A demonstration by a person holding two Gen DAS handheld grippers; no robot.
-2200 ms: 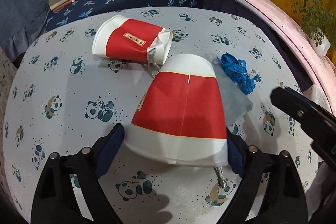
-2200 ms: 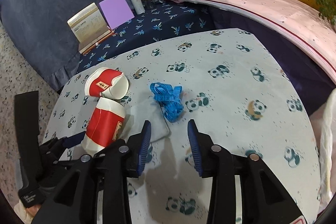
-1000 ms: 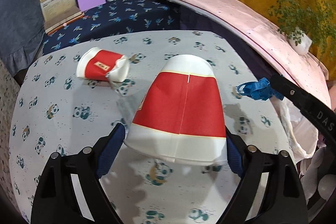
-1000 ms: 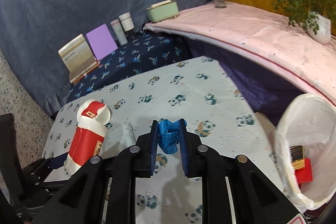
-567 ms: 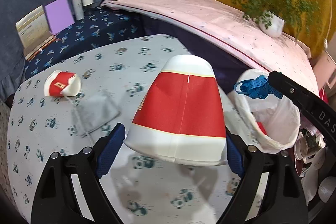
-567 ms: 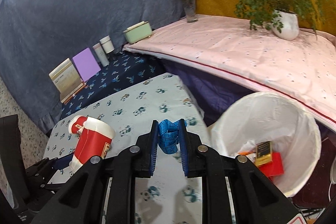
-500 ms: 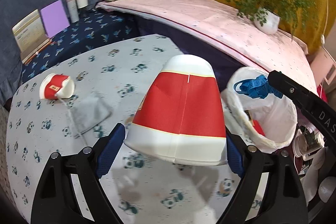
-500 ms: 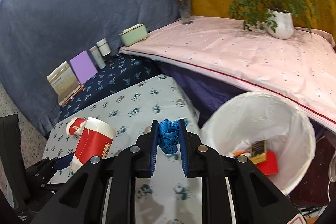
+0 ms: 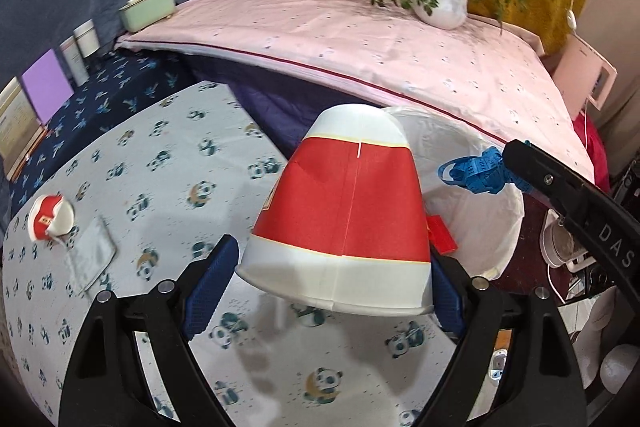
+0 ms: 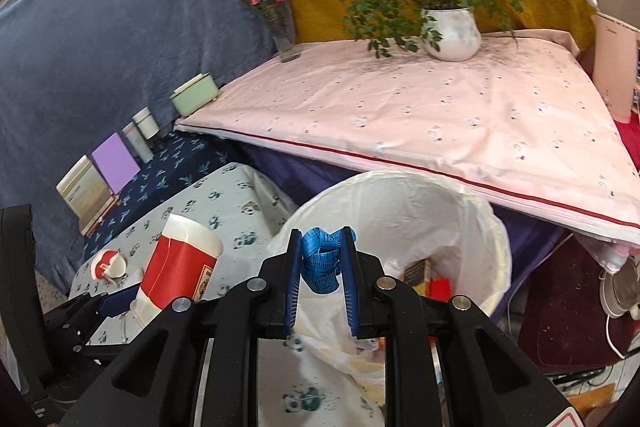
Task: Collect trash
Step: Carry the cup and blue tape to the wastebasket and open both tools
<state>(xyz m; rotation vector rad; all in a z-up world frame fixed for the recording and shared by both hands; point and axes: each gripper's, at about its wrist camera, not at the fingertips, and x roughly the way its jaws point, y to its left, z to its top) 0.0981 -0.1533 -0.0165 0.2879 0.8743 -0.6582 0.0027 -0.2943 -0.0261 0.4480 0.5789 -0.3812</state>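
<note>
Blue measuring tape (image 10: 321, 259), bunched into a wad, is pinched between the closed pads of the right gripper (image 10: 320, 281), which hangs just above the near rim of the white-lined bin (image 10: 472, 203). The left gripper (image 9: 332, 279) squeezes a red-and-white paper cup (image 9: 344, 211) by its wide end, over the panda-print table (image 9: 168, 163), with the bin ahead and to its right. If the right gripper lets go now, a loose loop of tape could likely snag on a pad or drape over the rim and slide outside. The cup's thin wall may buckle and slip from the pads. A crushed cup (image 9: 50, 223) and grey cloth (image 9: 90, 257) lie far left of the left gripper.
</note>
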